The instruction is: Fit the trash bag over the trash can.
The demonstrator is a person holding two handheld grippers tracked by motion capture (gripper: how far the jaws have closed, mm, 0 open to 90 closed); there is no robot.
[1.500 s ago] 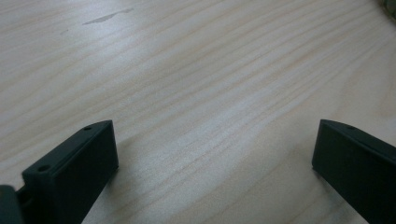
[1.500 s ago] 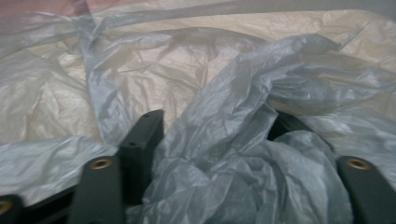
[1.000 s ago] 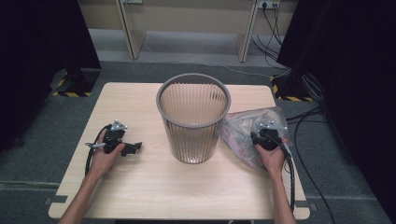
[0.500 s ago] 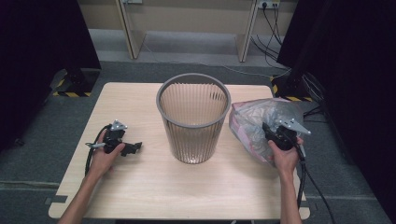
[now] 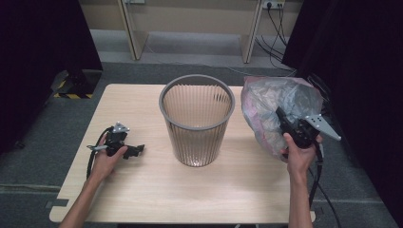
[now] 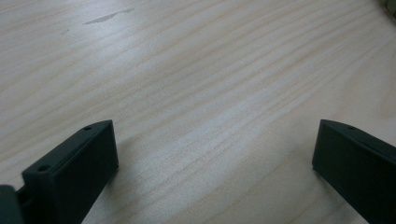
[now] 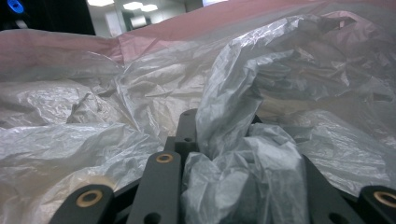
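Two grippers: right gripper (image 5: 285, 124) pinching plastic bag (image 5: 275, 102), left gripper (image 5: 135, 151) spread on table (image 5: 190, 190).

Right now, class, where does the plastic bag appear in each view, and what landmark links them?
High view: plastic bag at right, lifted beside the bin.
Left gripper view: bare tabletop between open jaws.
Right gripper view: bag across the frame, bunched between the jaws.
Shared landmark: the right gripper pinching the bag.
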